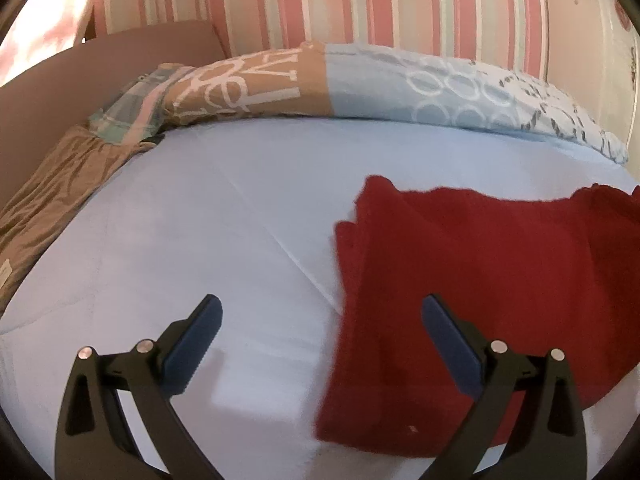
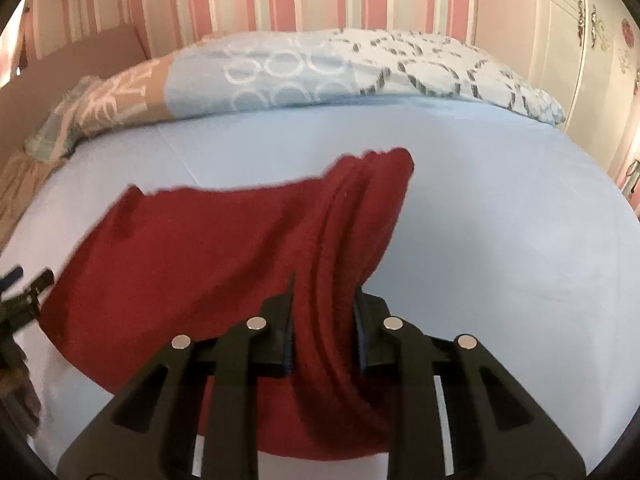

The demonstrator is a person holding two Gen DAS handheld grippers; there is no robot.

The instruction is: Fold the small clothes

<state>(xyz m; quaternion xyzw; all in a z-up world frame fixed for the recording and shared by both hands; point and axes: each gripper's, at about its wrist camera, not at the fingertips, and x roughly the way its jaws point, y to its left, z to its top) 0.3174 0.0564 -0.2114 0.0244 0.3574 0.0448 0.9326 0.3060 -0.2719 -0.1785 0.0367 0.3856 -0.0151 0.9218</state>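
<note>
Red cloth (image 2: 224,248) on the light blue bed sheet (image 1: 200,216), right gripper (image 2: 324,304) squeezed tight on its bunched edge, left gripper (image 1: 320,320) wide open holding nothing, pillow (image 1: 256,80) with white letters too bent to read

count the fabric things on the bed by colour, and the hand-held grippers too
red cloth: 1
patterned blue and tan duvet: 1
brown fabric at the bed's edge: 1
plaid fabric: 1
hand-held grippers: 2, left hand-held gripper open, right hand-held gripper shut on the red cloth
total: 6
</note>
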